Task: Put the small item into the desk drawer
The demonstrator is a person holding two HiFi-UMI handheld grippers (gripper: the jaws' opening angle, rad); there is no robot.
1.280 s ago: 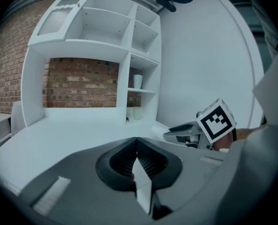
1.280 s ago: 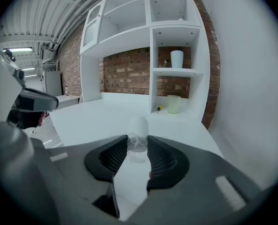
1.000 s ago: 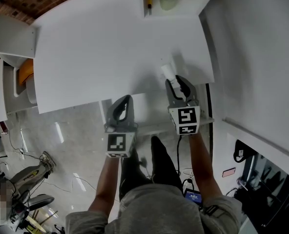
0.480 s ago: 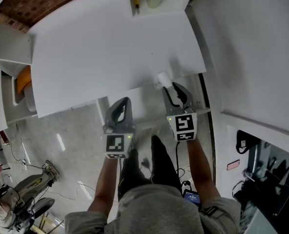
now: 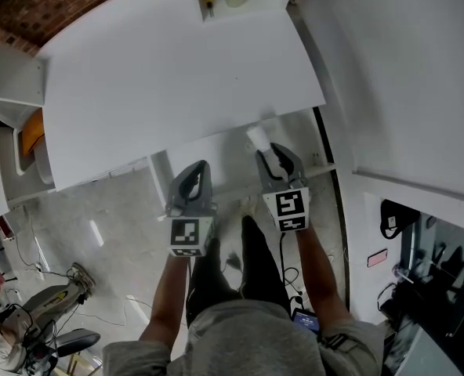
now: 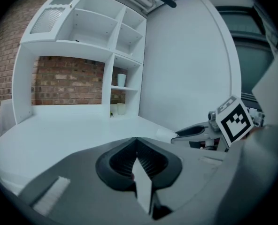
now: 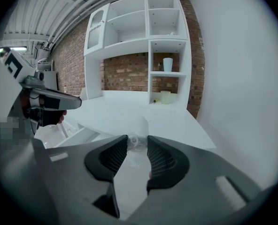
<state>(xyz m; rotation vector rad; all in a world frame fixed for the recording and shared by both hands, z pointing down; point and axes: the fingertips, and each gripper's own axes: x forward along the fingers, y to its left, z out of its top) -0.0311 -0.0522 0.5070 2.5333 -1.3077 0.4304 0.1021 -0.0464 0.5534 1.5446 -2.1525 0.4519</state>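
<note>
Small item (image 7: 139, 123): pale, cup-like, prob. light, crushable; gripped at near end by right gripper (image 7: 137, 140) fingers, over drawer (image 5: 208, 152). Left gripper (image 6: 137, 146) fingers clenched, empty.

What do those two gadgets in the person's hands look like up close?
Both are grey, tapering to two jaws lined with dark ribbed pads. The left gripper and the right gripper each carry a white cube printed with black square markers. The person wears a grey top and dark trousers.
</note>
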